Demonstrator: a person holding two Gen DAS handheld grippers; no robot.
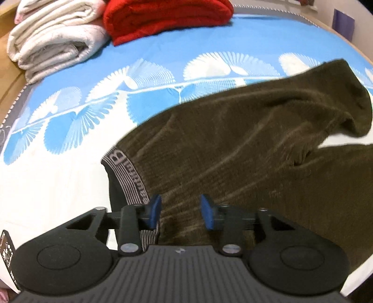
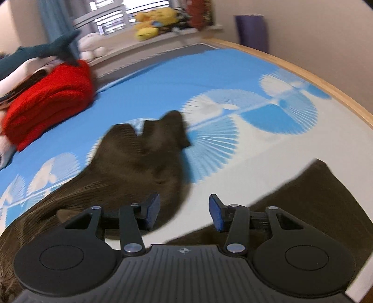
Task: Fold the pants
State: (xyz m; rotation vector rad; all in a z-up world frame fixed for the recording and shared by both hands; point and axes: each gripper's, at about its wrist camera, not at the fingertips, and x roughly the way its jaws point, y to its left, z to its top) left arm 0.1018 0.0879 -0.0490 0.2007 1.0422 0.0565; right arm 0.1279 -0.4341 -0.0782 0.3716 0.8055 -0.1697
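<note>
Olive-brown corduroy pants (image 1: 233,144) lie spread on the blue-and-white patterned bed sheet (image 1: 163,46), grey lettered waistband (image 1: 127,172) nearest the left tongs (image 1: 180,213). Left tongs hover over the waist, jaws apart, nothing pinched. Right tongs (image 2: 184,213) gape empty between the two legs. Advice: pinch both fabric layers at the waistband, grip the leg hem squarely, lift evenly to avoid creases.

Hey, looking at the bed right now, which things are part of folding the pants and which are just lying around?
Part of the job:
- dark olive pants
- left hand-held gripper
- right hand-held gripper

Just lying about:
- red folded blanket
- white folded blanket
- shark plush
- yellow plush
</note>
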